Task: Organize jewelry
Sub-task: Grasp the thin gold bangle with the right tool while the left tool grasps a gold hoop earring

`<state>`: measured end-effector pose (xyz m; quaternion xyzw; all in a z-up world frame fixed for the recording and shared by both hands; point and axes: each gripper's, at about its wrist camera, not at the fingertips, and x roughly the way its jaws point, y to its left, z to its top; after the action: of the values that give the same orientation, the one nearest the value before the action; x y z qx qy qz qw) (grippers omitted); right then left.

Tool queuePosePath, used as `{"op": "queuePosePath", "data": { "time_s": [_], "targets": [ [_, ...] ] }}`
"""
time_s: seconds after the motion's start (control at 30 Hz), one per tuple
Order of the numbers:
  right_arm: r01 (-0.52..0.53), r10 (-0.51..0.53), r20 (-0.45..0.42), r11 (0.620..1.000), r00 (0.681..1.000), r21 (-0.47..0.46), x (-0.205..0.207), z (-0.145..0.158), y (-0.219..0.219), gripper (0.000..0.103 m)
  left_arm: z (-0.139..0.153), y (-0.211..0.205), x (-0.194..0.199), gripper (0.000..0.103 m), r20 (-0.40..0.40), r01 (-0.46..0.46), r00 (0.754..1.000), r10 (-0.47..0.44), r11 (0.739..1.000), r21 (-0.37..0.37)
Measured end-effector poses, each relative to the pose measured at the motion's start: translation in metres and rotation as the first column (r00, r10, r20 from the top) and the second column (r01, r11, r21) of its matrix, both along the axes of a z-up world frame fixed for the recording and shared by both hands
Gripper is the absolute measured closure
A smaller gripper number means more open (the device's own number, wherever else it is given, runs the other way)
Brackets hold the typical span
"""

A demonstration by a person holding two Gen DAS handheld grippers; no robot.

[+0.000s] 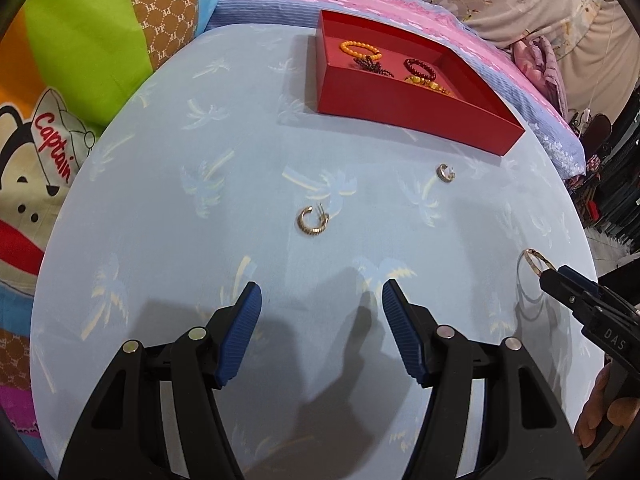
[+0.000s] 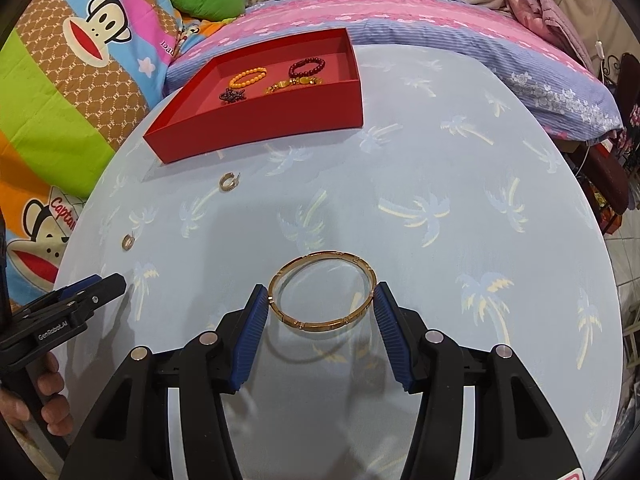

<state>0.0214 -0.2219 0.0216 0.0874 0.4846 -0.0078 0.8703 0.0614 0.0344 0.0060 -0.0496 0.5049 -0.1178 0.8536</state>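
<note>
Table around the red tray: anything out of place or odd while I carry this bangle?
Two hoop earrings lie loose and apart on the tablecloth, outside the red tray holding the beaded pieces. The right gripper has the gold bangle lifted, its shadow below. Nothing looks spilled or damaged.

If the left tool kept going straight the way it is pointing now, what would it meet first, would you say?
Most likely the nearer gold hoop earring, lying ahead of the open left tool on the blue tablecloth. Depth is uncertain; the cloth itself may come first.
</note>
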Motion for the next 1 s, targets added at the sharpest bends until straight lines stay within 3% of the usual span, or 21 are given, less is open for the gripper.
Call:
{"op": "queuePosePath", "data": {
  "time_s": [0.5,0.67,0.9,1.0],
  "targets": [
    [-0.003,0.003,0.004,1.000,1.000,0.009,0.015,0.002,-0.003,0.051,-0.001,-0.025,0.008,0.045,0.017,0.048,0.999,-0.049,0.998,0.044],
    [-0.001,0.001,0.010,1.000,1.000,0.011,0.015,0.004,-0.005,0.051,0.000,-0.042,0.000,0.057,0.031,0.101,0.994,-0.103,0.994,0.047],
    [-0.007,0.007,0.010,1.000,1.000,0.003,0.011,0.003,-0.004,0.051,-0.001,-0.050,-0.003,0.090,0.021,0.143,0.989,-0.143,0.990,0.010],
    [-0.010,0.010,-0.001,1.000,1.000,0.009,0.007,0.000,-0.006,0.051,-0.001,-0.050,-0.003,0.091,0.015,0.143,0.990,-0.143,0.990,0.002]
  ]
}}
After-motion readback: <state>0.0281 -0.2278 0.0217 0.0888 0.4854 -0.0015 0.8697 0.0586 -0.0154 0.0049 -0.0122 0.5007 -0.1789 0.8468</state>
